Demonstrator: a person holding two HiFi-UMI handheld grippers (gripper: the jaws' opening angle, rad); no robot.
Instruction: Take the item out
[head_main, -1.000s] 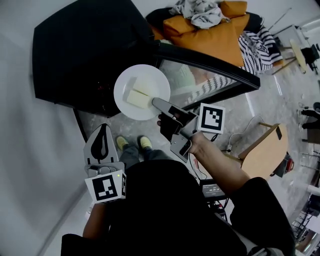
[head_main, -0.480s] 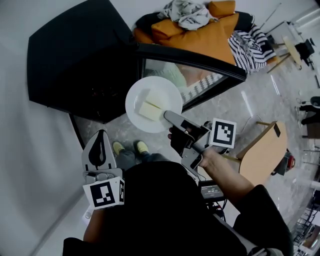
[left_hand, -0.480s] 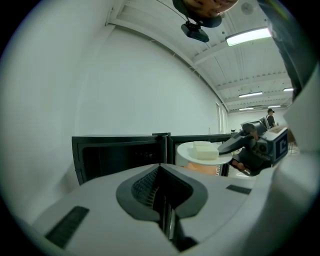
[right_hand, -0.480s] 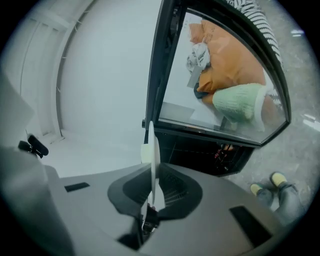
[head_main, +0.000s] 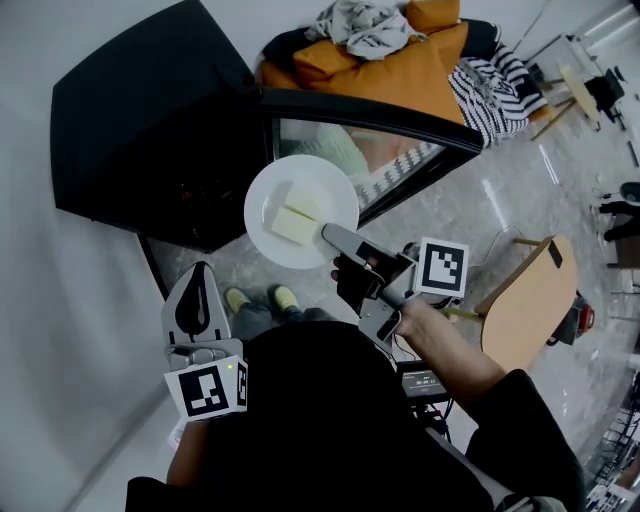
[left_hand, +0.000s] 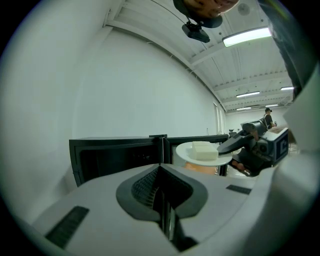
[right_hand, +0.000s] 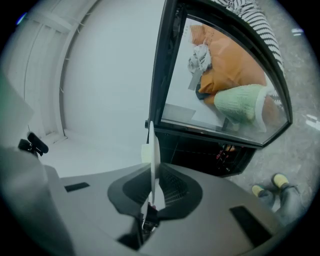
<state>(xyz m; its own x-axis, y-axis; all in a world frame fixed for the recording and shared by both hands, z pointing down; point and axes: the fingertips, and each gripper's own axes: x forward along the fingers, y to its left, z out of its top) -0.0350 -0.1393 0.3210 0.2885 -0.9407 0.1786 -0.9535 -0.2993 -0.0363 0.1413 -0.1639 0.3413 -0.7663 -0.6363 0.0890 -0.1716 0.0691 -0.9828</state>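
Left gripper (head_main: 203, 290): near left, jaws together, empty.
Right gripper (head_main: 332, 238): clamped on rim of plate (head_main: 268, 222) — hold level, squeeze firm.
Item: pale blocks (head_main: 296, 222) on plate, just outside far oven (head_main: 150, 120) — steer clear of its door (head_main: 372, 138).

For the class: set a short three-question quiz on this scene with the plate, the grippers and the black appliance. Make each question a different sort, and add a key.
1. True or false: the right gripper is shut on the rim of the white plate.
2. How many pale blocks lie on the plate? A one, B two, C four.
3. Fill in: the door of the black microwave stands ____.
Key: 1 true; 2 B; 3 open.
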